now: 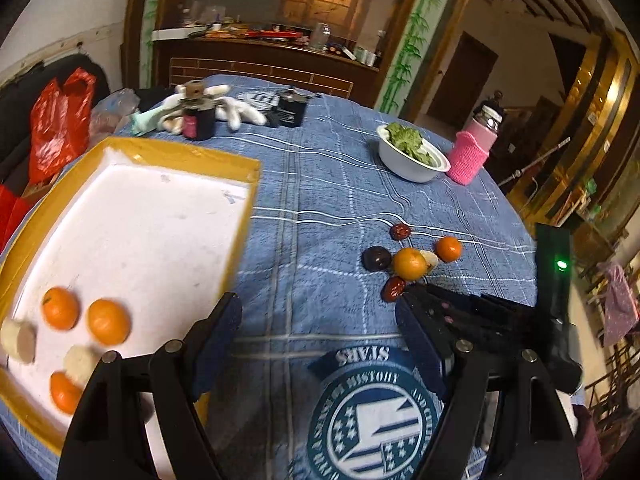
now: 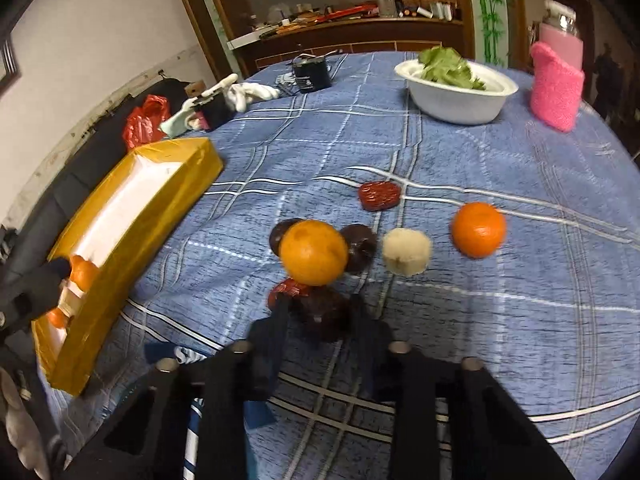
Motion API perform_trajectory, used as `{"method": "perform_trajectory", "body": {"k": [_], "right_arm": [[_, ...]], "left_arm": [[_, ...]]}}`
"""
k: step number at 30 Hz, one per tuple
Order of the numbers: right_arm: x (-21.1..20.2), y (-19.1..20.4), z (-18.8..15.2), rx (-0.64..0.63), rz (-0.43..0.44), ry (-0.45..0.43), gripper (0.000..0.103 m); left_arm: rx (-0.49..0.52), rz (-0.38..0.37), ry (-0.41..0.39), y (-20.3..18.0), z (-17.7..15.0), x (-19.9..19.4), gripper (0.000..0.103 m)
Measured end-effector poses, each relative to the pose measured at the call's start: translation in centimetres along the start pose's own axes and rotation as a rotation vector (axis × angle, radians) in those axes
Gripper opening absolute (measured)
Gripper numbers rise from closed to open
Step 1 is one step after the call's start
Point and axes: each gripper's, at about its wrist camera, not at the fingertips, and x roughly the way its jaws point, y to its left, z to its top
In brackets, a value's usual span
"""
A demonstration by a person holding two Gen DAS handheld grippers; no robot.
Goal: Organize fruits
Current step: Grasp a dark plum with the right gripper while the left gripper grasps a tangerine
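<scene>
A yellow-rimmed white tray [image 1: 248, 168] lies at the left; it also shows in the right wrist view [image 2: 160, 200]. In it lie three tangerines [image 1: 108, 321] and two pale banana pieces [image 1: 18, 340]. My left gripper [image 1: 320, 312] is open and empty beside the tray. On the blue cloth lie two tangerines [image 2: 314, 252] [image 2: 479, 229], a banana piece [image 2: 407, 251], red dates [image 2: 379, 195] and dark plums [image 2: 360, 246]. My right gripper [image 2: 320, 312] is shut on a dark plum [image 2: 322, 316], just in front of the near tangerine. It shows in the left wrist view [image 1: 408, 292].
A white bowl of greens [image 2: 456, 96] and a pink-sleeved bottle [image 2: 556, 84] stand at the back right. White gloves, a dark jar [image 1: 198, 120] and a black box [image 1: 290, 110] sit at the far edge. A red bag [image 1: 60, 120] hangs off to the left.
</scene>
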Motion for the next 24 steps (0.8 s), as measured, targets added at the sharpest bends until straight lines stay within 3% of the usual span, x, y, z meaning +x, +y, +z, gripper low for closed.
{"method": "perform_trajectory", "body": {"k": [8,17,20,24], "right_arm": [[-2.3,-2.5,-1.3,0.093,0.027,-0.032,0.027],[-2.3,-4.9,-1.3,0.193,0.032,-0.012,0.027],[-2.0,-4.9,-1.3,0.19,0.029,-0.003,0.027],[-1.9,-4.9,-1.2,0.186,0.023,-0.007,0.027]], "left_arm": [[0.137,-0.026,0.058,-4.5,0.9,5.7,0.078],[0.285,-0.019,0.052,-8.6,1.8,10.4,0.077],[0.309,-0.02,0.072,-8.7,1.5,11.1,0.035],[0.313,-0.018,0.053,-8.6,1.3,10.6,0.031]]}}
